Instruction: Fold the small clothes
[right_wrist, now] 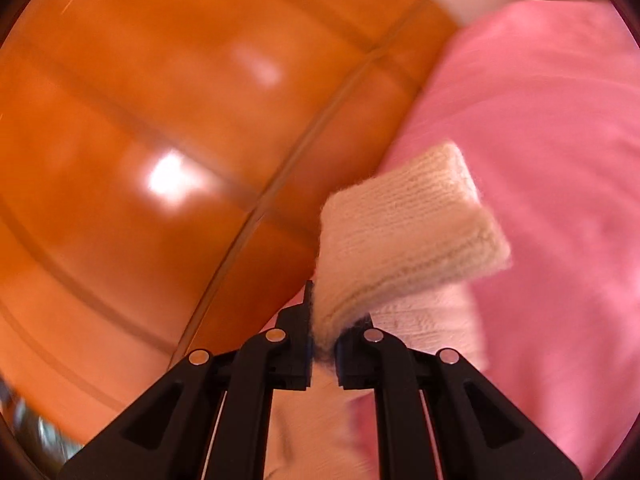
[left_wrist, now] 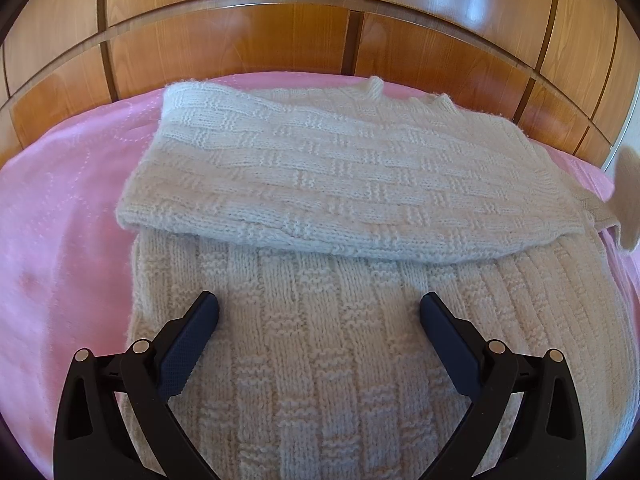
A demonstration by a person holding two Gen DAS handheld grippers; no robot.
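Note:
A cream knitted sweater (left_wrist: 328, 208) lies on a pink bedspread (left_wrist: 64, 208), with its upper part folded across its body. My left gripper (left_wrist: 319, 306) hovers open low over the sweater's body, nothing between its fingers. In the left wrist view a blurred cream sleeve end (left_wrist: 626, 200) hangs lifted at the right edge. In the right wrist view my right gripper (right_wrist: 324, 322) is shut on that sleeve cuff (right_wrist: 408, 224), which sticks up and to the right from the jaws above the bed. The picture there is blurred by motion.
Wooden wardrobe doors (left_wrist: 248, 40) stand right behind the bed. The same doors (right_wrist: 160, 140) fill the left half of the right wrist view. Pink bedspread (right_wrist: 540, 160) shows to the right of the held cuff.

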